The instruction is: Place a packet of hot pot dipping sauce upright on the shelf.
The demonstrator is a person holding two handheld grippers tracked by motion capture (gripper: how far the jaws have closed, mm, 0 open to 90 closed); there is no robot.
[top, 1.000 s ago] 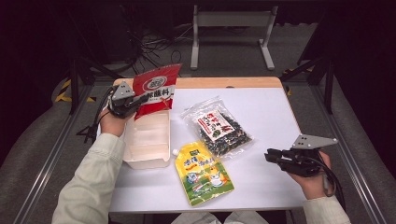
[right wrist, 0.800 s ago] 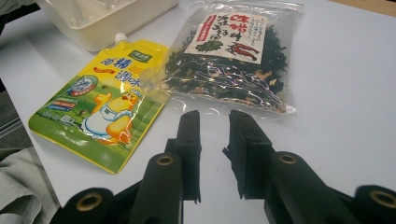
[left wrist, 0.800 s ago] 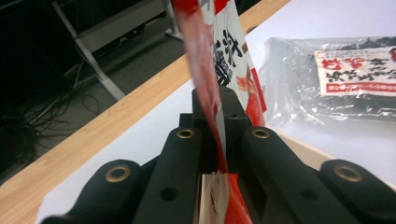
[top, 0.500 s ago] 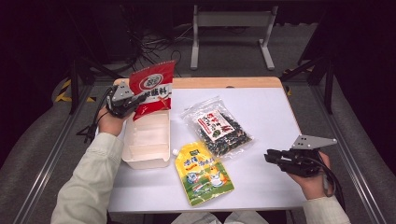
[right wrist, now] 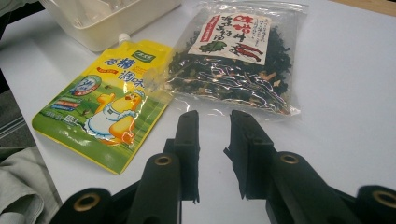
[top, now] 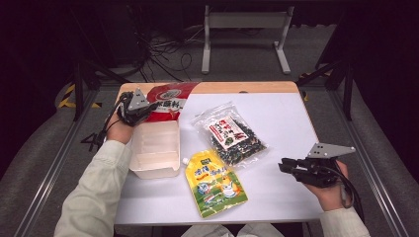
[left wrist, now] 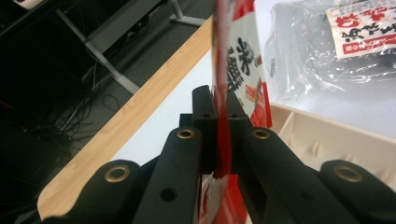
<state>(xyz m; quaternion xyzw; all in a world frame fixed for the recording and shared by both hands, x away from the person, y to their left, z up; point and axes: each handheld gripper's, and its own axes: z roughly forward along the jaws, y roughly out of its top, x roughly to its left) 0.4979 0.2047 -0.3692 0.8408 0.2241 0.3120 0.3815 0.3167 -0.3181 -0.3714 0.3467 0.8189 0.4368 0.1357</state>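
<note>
Quickly, what we see:
left tool (top: 144, 107): clamped on the red packet (top: 168, 101), held above the white tray (top: 154, 170) by the surface's (top: 286, 118) far-left corner
right tool (top: 285, 166): narrow gap, nothing between jaws, near right edge
we note: seaweed bag (top: 232, 133) mid-surface, yellow pouch (top: 215, 183) toward near edge

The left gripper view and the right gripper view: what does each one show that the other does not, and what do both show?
Left gripper view: the left gripper is shut on a red packet, held upright on edge, beside the wooden table edge.

Right gripper view: the right gripper has its jaws apart with nothing between them, and a yellow spout pouch lies flat.

Both: the clear seaweed bag, the cream tray and the white tabletop.
</note>
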